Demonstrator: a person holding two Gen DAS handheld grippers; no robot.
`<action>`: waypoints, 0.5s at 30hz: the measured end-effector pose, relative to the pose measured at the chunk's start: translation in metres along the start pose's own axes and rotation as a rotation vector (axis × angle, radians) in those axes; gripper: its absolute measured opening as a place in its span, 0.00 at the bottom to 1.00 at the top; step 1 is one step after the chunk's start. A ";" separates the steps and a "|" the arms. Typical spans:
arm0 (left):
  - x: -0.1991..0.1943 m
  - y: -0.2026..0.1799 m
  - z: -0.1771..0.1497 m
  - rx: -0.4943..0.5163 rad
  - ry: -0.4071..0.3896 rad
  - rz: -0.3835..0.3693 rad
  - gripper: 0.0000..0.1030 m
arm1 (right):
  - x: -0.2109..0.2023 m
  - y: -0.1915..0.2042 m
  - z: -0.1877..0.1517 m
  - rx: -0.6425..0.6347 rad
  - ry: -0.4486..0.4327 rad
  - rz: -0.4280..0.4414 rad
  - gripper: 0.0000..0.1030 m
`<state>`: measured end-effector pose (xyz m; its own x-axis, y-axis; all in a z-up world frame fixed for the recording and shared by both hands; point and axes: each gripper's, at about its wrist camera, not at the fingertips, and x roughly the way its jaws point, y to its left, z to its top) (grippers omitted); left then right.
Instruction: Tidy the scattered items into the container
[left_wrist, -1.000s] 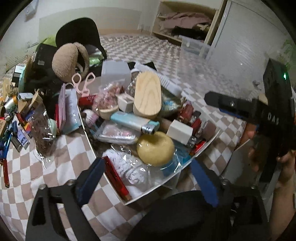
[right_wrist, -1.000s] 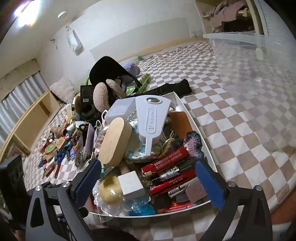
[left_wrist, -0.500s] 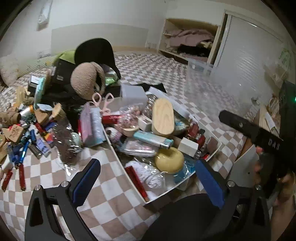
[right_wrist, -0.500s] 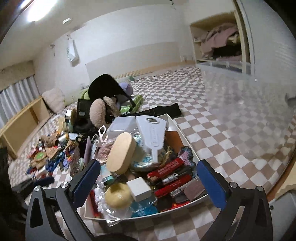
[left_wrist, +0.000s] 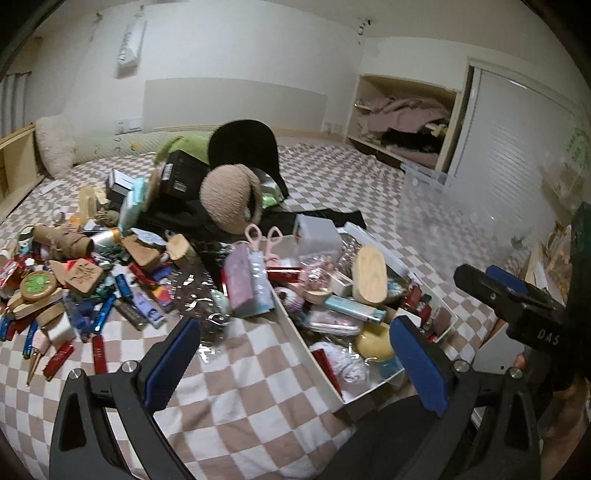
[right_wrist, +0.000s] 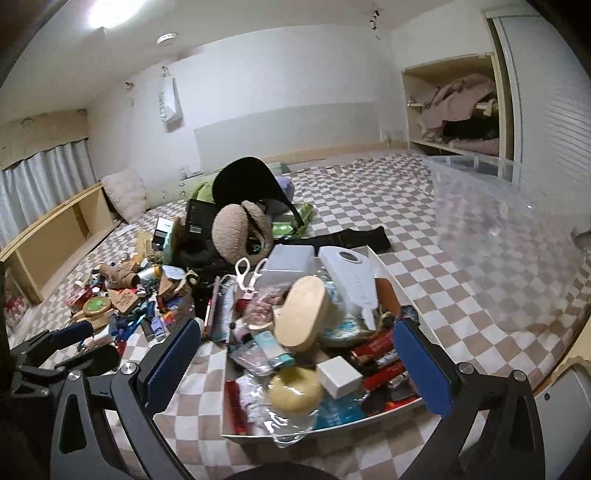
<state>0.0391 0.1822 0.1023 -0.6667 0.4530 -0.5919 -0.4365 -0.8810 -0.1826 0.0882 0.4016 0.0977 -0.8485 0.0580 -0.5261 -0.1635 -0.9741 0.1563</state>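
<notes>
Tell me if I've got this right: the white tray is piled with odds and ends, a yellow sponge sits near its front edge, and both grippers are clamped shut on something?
Not quite. The white tray is piled up and the yellow sponge does sit near its front edge, but both the left gripper and the right gripper are open and hold nothing. Each wrist view shows its own blue pads spread wide apart.

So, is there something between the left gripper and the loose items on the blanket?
Nothing visible blocks it. The left gripper hangs open above bare checkered blanket, and the scattered items lie just beyond its fingers, left of the white container.
</notes>
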 end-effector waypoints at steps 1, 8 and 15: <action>-0.003 0.004 0.000 -0.005 -0.006 0.004 1.00 | -0.002 0.004 0.000 -0.003 -0.002 0.000 1.00; -0.025 0.028 0.001 -0.037 -0.048 0.035 1.00 | -0.009 0.027 -0.003 -0.011 -0.011 0.007 1.00; -0.042 0.049 0.001 -0.051 -0.077 0.082 1.00 | -0.012 0.051 -0.008 -0.025 -0.021 0.024 1.00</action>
<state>0.0453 0.1198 0.1187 -0.7442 0.3869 -0.5445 -0.3487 -0.9203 -0.1773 0.0934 0.3492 0.1055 -0.8625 0.0390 -0.5045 -0.1307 -0.9804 0.1477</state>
